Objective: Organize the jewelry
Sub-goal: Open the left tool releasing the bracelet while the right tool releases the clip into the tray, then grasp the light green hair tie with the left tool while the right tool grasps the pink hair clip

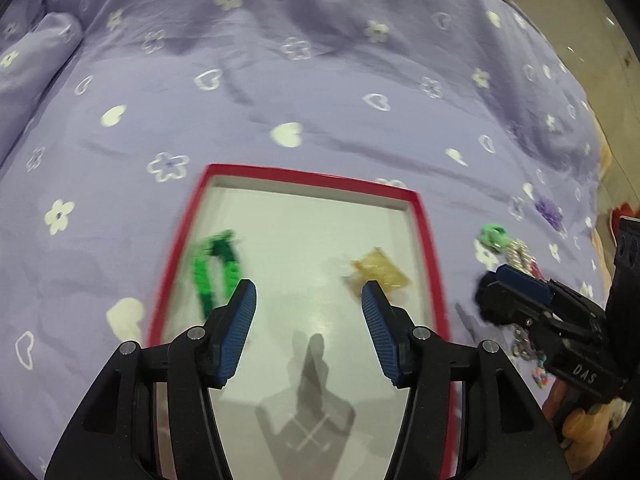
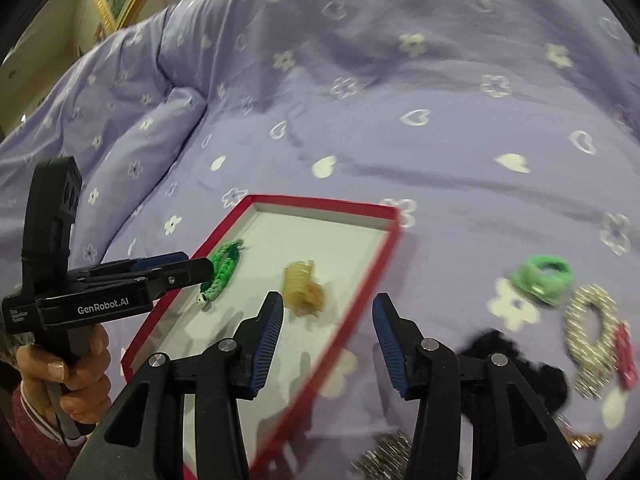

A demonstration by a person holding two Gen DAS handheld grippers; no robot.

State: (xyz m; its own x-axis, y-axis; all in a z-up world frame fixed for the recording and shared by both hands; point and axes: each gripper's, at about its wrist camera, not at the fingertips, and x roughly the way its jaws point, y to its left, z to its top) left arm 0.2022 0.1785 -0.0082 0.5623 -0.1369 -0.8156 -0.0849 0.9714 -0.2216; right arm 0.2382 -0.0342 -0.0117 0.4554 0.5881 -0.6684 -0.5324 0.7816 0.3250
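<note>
Both grippers hang over a red-rimmed tray (image 1: 430, 240) lying on a lilac bedspread (image 1: 280, 80) printed with white hearts and flowers. Left gripper (image 1: 309, 294) has its blue-padded fingers spread wide with nothing between them, poised above the tray's white floor. Right gripper (image 2: 328, 308) is likewise spread wide and empty, straddling the tray's right rim.

Inside the tray, a green braided bracelet (image 1: 214, 266) lies along the left edge, and an amber hair claw clip (image 2: 302, 288) sits near the middle, toward the right edge. On the bedspread well off the tray's right edge lie a green hair tie (image 2: 542, 278), a silver rhinestone loop (image 2: 592, 332) just beside it, a small red clip (image 2: 626, 354) touching that loop, and a black fuzzy scrunchie (image 2: 552, 380) nearer the right gripper.

A hand (image 2: 80, 364) grips the left tool's handle.
</note>
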